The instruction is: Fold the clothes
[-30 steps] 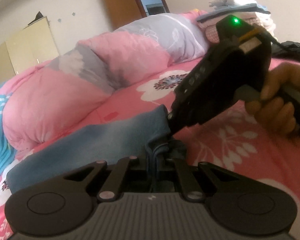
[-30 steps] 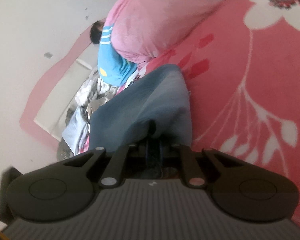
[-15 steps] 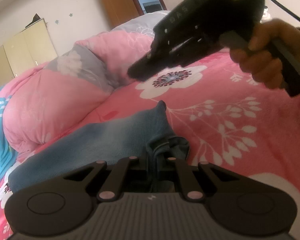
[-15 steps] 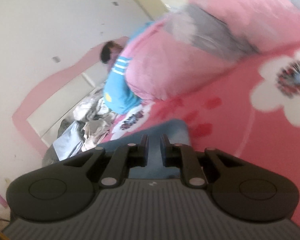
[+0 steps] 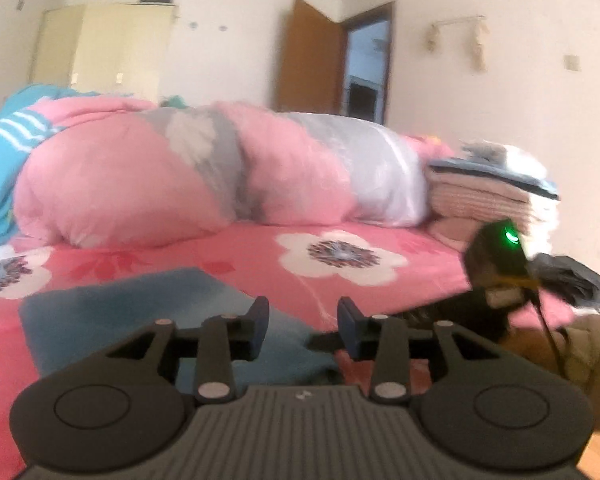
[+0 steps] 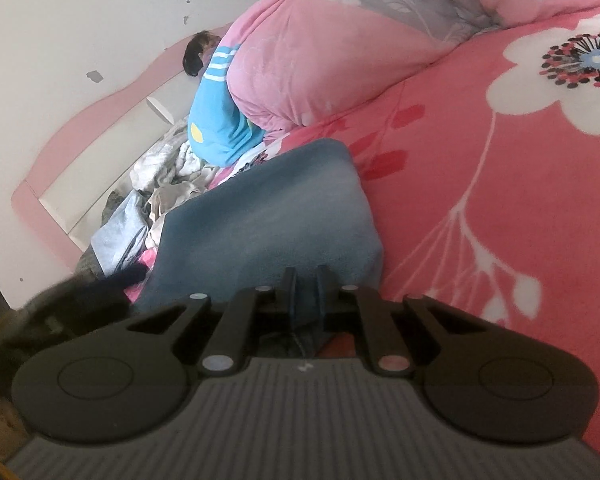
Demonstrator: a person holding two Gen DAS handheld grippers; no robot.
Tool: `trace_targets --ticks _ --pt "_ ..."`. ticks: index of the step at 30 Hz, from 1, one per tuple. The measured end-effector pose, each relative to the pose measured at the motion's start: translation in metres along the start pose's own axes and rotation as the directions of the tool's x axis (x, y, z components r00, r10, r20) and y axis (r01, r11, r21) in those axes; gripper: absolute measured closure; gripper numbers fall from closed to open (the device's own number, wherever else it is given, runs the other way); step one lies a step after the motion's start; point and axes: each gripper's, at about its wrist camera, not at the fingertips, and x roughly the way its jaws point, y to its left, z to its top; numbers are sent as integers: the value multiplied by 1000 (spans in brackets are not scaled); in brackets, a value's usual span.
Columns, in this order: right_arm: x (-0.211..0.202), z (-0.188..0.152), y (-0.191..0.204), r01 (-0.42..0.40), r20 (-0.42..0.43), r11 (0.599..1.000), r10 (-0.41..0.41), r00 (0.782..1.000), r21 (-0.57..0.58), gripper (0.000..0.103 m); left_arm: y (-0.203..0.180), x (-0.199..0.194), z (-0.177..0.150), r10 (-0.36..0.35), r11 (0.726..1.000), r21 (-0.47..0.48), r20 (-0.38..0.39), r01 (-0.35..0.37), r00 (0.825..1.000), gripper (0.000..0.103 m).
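A blue garment (image 6: 268, 216) is seen lying flat on the pink bed (image 6: 500, 200), its near edge pinched in the narrowed right tongs (image 6: 303, 280). The left tongs (image 5: 303, 322) are held wide, empty, at its 3 o'clock side. A fold seems underway; a matching grip is likely needed.

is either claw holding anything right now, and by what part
The left claw is open and holds nothing. The right claw is shut on the near edge of the blue garment, which lies folded on the pink bedsheet.
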Motion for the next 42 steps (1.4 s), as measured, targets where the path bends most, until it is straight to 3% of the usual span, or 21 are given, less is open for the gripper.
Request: trace_targets --ticks 1,5,11,17,19,22,24,26,31,35,38,42 --pt "-1 -1 1 1 1 1000 -1 1000 -3 96 -3 10 0 40 999 29 -26 -39 999 64" --pt "-2 -5 2 6 2 1000 -6 1000 -10 96 -25 51 -21 97 984 164 -164 -70 982 64" --pt "-14 2 9 34 -6 999 -35 999 -26 95 -25 52 -33 111 981 175 -148 -84 983 62" --pt "-46 29 32 103 189 990 -84 978 -98 91 -24 52 -37 105 982 172 -134 -81 985 62" --pt "-34 24 28 134 156 986 -119 981 -95 91 -23 52 -38 97 983 166 -140 -73 985 62" --pt "5 -11 3 166 13 986 -166 986 -9 91 -24 51 -40 98 983 171 -140 -73 985 62" --pt "-4 -3 -1 146 14 988 -147 989 44 90 -24 50 -40 98 982 172 -136 -74 986 62" --pt "-17 10 11 195 46 981 -196 980 15 90 -23 50 -40 92 984 167 -136 -69 986 62" --pt "-48 20 51 135 189 982 -108 976 -135 90 -24 50 -40 98 982 174 -133 -74 986 62" --pt "11 -17 35 180 -23 960 -189 982 -214 91 -23 45 -41 97 985 158 -133 -76 986 63" --pt "2 -7 23 141 -29 983 -145 989 -120 93 -23 31 -38 132 981 159 -100 -115 986 64" --pt "-1 -8 33 175 -23 971 -181 983 -165 93 -19 14 -40 202 969 165 -97 -184 975 64"
